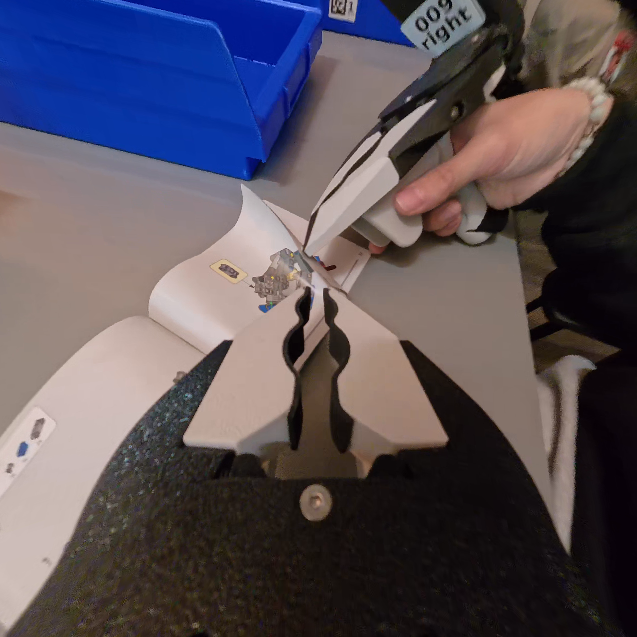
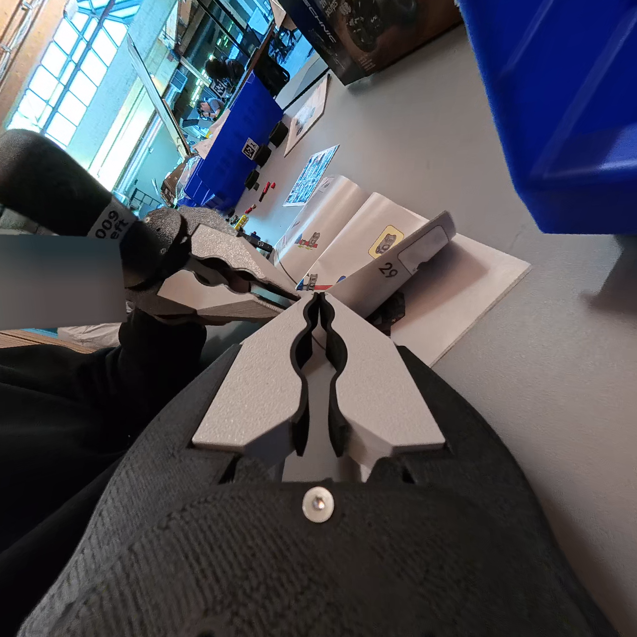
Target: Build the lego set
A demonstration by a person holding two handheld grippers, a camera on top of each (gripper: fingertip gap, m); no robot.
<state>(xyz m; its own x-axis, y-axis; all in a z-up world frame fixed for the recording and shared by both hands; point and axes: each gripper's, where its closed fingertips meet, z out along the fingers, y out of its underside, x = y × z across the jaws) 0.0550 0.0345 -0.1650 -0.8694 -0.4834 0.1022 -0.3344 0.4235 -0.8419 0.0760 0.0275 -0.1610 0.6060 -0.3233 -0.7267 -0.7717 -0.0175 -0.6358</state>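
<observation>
Right gripper [image 2: 319,294] seemingly pinching a labelled instruction booklet [image 1: 213,293] page; left gripper [image 1: 315,293] narrowly parted.

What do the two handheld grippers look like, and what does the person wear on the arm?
Both the left gripper and the right gripper have light grey tapered fingers with wavy black inner pads, on a black textured body with a silver screw. Each carries a pale label. The person's hand shows a white beaded bracelet and a black sleeve.

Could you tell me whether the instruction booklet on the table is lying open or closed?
Open: the instruction booklet has pages arching up off the table, printed diagrams showing.
</observation>
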